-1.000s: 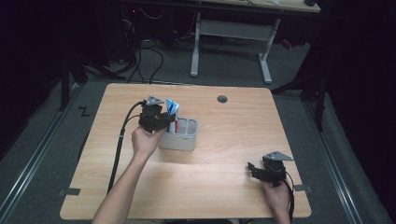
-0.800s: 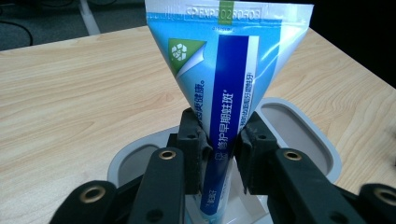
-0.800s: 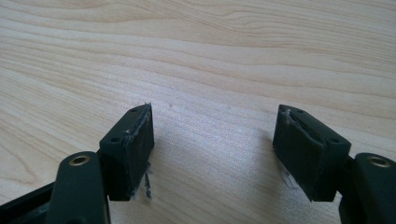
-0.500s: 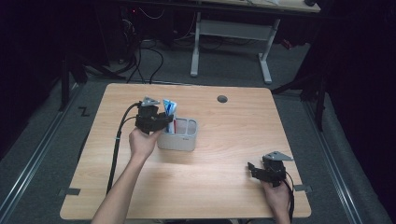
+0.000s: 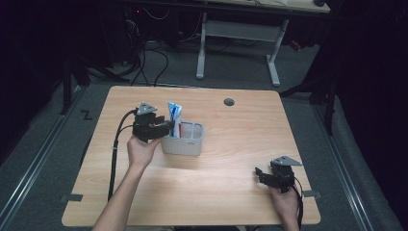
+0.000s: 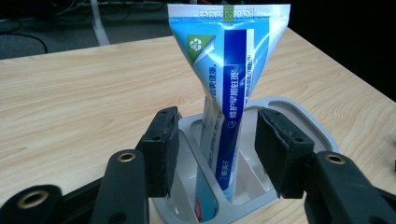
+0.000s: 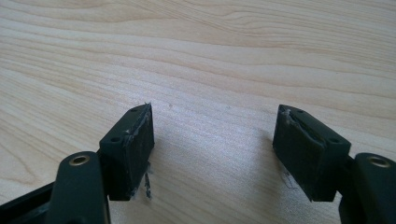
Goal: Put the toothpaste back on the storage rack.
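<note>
A blue and white toothpaste tube (image 6: 231, 88) stands upright in a grey compartmented holder (image 6: 299, 122) near the table's middle; from above the tube (image 5: 174, 115) rises out of the holder's (image 5: 190, 144) left end. My left gripper (image 6: 217, 149) sits at the holder's left side, and its jaws have just been opening. The tube stands between the pads with a gap on each side, so they are off it. The high view shows that gripper (image 5: 166, 129) level at the tube. My right gripper (image 7: 212, 149) rests open above bare wood, at the table's near right (image 5: 260, 174).
The wooden table (image 5: 240, 120) has a round cable hole (image 5: 229, 102) at its far edge. A black cable (image 5: 115, 154) trails from the left gripper toward the front left. A white-legged desk frame (image 5: 235, 43) stands behind the table on the floor.
The left gripper's jaws have parted from the toothpaste tube, which now stands upright in the holder. The left hand drew back slightly. The right gripper has stayed where it was.
</note>
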Demonstrator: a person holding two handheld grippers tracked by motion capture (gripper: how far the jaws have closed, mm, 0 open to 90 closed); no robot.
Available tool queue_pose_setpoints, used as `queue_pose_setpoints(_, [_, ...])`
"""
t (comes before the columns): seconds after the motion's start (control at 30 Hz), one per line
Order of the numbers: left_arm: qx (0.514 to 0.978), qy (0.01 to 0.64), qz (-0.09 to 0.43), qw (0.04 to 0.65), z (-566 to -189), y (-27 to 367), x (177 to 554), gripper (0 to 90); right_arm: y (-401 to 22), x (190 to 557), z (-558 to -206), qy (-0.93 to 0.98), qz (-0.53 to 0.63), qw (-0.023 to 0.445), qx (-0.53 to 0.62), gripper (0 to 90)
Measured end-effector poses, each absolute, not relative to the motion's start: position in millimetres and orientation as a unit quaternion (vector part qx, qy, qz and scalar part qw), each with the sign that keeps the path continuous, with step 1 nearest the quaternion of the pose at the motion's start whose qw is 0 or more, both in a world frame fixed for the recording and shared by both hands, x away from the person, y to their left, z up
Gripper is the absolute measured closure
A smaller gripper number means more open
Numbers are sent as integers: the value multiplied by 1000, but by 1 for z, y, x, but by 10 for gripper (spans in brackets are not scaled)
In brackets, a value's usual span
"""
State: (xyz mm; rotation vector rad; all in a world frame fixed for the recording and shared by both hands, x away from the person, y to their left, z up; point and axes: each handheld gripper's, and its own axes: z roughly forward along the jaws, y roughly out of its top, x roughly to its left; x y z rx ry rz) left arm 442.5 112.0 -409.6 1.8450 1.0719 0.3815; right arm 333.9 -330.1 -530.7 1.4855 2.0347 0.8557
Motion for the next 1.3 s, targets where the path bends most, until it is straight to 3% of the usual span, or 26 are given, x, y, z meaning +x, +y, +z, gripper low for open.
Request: queue_pose_setpoints(1.3, [718, 455, 211, 484, -402, 165, 408, 473, -330, 334, -531, 742, 313, 239, 542, 294])
